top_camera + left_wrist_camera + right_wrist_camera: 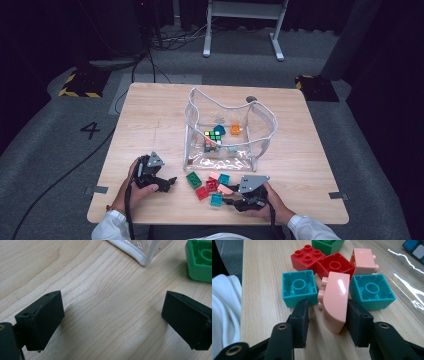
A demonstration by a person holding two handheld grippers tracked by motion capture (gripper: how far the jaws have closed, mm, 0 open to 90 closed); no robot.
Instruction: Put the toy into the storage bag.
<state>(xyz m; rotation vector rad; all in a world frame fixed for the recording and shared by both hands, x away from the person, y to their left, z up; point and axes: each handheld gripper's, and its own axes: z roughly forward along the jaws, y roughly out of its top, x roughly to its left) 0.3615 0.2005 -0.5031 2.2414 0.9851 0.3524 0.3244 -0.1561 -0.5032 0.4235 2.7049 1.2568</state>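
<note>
A pink curved brick (335, 297) lies on its side on the table between the jaws of my right gripper (328, 307). The right jaw touches it and a small gap is left at the other jaw, by the studs. In the high view this gripper (228, 193) sits at the near side of a cluster of loose bricks, by the pink brick (224, 189). My left gripper (112, 305) stands wide open over bare wood, with nothing between its jaws. It rests left of the cluster (169, 183), near a green brick (200, 260) (193, 179).
Two teal bricks (299, 287) (372, 290), two red ones (307, 256) (334, 265) and another pink brick (362, 260) crowd the curved one. A clear plastic bag (260, 125) behind them holds a Rubik's cube (213, 136) and several bricks. The table's (150, 125) front edge is close.
</note>
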